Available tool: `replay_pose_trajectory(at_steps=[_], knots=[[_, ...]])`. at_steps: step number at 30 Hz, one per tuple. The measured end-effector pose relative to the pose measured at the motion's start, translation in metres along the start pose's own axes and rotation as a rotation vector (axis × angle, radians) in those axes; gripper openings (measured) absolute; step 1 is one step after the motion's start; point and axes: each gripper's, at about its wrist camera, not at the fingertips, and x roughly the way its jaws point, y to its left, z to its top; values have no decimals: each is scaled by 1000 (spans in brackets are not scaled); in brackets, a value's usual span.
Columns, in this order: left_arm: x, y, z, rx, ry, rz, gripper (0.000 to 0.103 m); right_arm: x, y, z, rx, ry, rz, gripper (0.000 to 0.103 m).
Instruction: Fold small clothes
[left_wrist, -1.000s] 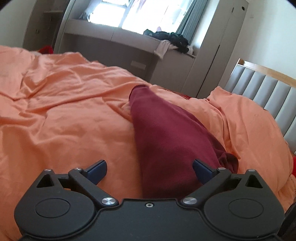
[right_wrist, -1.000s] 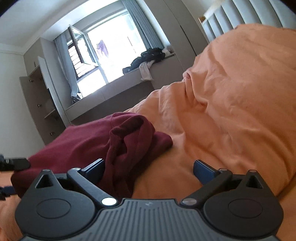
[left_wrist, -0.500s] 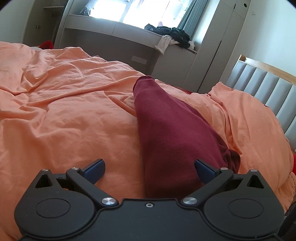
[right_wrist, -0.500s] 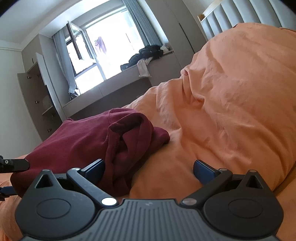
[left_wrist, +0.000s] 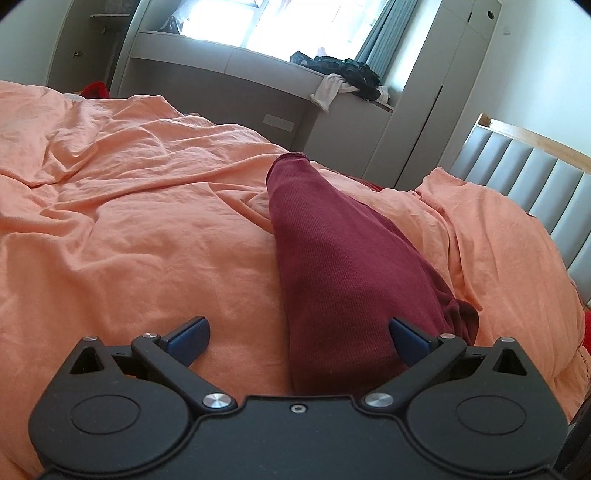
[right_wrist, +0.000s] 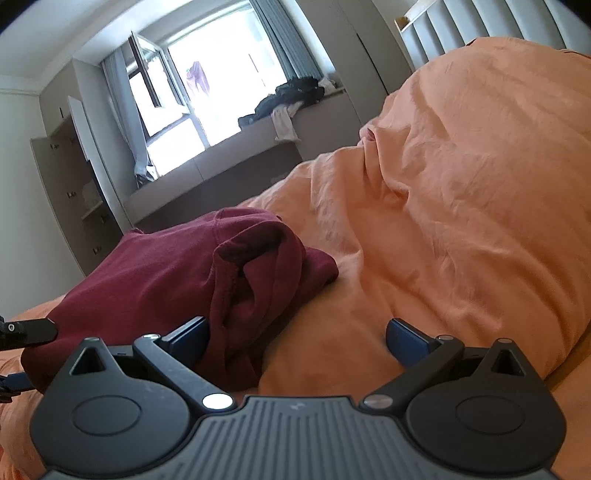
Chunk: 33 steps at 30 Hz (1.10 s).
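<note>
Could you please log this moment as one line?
left hand-held gripper: open | right hand-held gripper: open | maroon garment: on orange bedding

1. Bright daylight comes in through the window (left_wrist: 258, 22) far in front of my left camera. The glass is so bright it looks all white.
2. My right camera sees the same window (right_wrist: 177, 96), and it glows white there too.
3. The orange bed cover (left_wrist: 129, 221) is well lit, with soft grey shadows in its folds.
4. The dark red cloth (right_wrist: 166, 273) has a deep shadow inside its fold.
5. Both pictures bend like a fishbowl. Straight walls curve near the edges, and the corners go black.
6. Near things look sharp. The far wall in my right view looks a bit soft.
</note>
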Motion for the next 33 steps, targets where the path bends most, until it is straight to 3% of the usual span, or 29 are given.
replay_pose_trajectory(at_steps=[2, 5, 9, 11, 13, 17, 23, 25, 27, 30, 33], knots=[[0, 0, -1, -12, -3, -1, 103, -5, 4, 10, -28, 1, -8, 103], [1, 0, -3, -21, -4, 5, 103, -11, 8, 30, -47, -102, 1, 103], [2, -1, -4, -11, -6, 11, 103, 8, 4, 68, 26, -131, 26, 103], [2, -2, -5, -11, -6, 11, 103, 29, 0, 80, 39, -87, 15, 103], [2, -2, -4, -6, -8, 12, 103, 55, -3, 84, 34, 14, -30, 103], [0, -2, -4, -3, -7, 11, 103, 68, -11, 65, 17, 93, -74, 103], [-1, -3, -4, 6, -1, 15, 103, 35, -19, 18, -74, -25, -85, 103], [-1, -4, -5, 6, -3, 19, 103, 27, -18, 13, -99, -50, -88, 103], [-1, -4, -5, 2, -7, 21, 103, 9, -18, 14, -105, -136, -100, 103], [0, -3, -4, -4, -5, 19, 103, -6, -21, 26, -72, -252, -42, 103], [0, -2, -5, -1, -7, 21, 103, 5, -29, 50, -3, -211, 107, 103]])
